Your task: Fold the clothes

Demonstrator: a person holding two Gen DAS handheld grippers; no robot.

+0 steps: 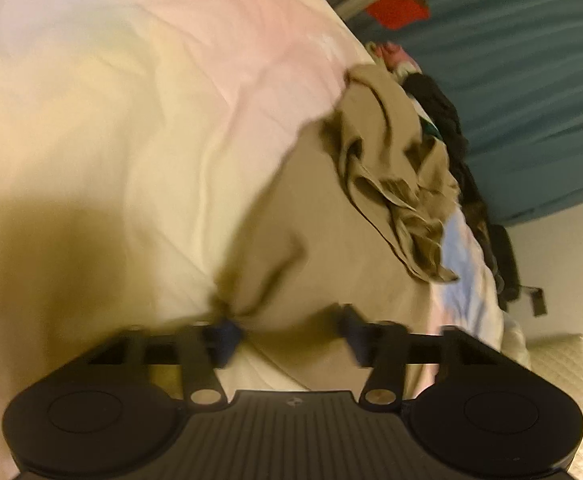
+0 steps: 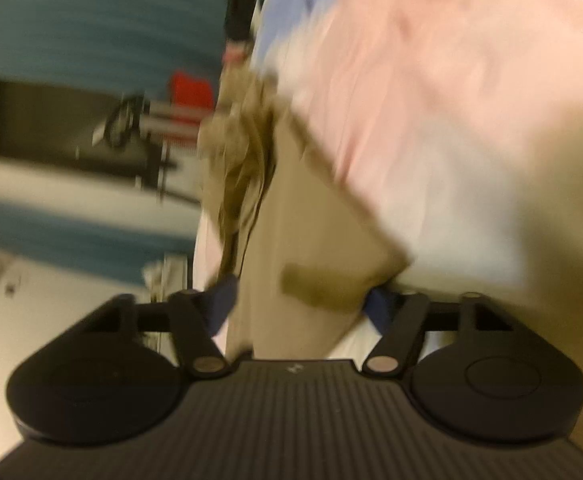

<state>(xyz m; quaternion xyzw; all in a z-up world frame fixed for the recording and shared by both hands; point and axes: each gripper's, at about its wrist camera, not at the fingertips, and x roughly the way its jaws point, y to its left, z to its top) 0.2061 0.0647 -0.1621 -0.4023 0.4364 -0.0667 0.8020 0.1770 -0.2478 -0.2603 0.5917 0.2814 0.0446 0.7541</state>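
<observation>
The tan cloth (image 1: 331, 216) lay on the bed (image 1: 91, 120), right between my left gripper (image 1: 287, 332) and right gripper (image 2: 303, 300), both half spread, squeezing nothing. It looked soft and floppy; corners seemed best to grab.

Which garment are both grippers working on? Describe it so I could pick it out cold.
Start from the pale pink and cream bed cover. On it lies the tan garment, one end flat, the other bunched against the dark clothes pile. It is the only khaki piece there.
</observation>
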